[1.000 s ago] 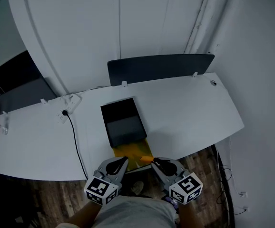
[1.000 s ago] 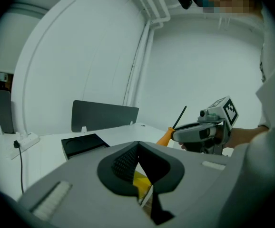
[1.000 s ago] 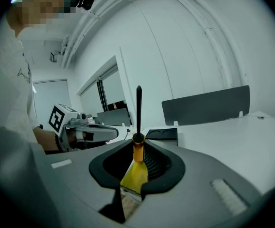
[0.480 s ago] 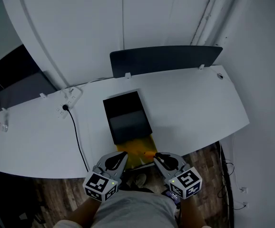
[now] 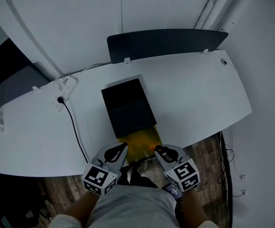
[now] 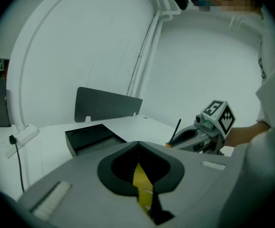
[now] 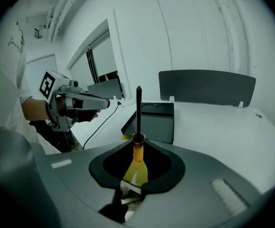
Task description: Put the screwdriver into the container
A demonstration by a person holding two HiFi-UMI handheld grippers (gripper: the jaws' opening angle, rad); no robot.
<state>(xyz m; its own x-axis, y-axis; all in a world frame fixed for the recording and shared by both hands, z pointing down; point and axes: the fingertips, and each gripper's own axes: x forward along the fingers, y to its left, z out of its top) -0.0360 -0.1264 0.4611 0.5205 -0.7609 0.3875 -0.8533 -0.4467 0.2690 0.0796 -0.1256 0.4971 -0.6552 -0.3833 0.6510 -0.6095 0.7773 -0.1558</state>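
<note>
Poised low, side by side, at the near edge of the surface (image 5: 199, 103). Pinching the screwdriver (image 7: 138, 110), shaft forward, in the right hand-held gripper (image 7: 137, 139); left hand-held gripper (image 6: 137, 144) pressed together.

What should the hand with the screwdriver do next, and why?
Probably move the right gripper forward over the black container. Its jaws are shut on the screwdriver, whose shaft points up, and it hangs at the near edge of the white table, short of the container, which lies open just ahead.
</note>
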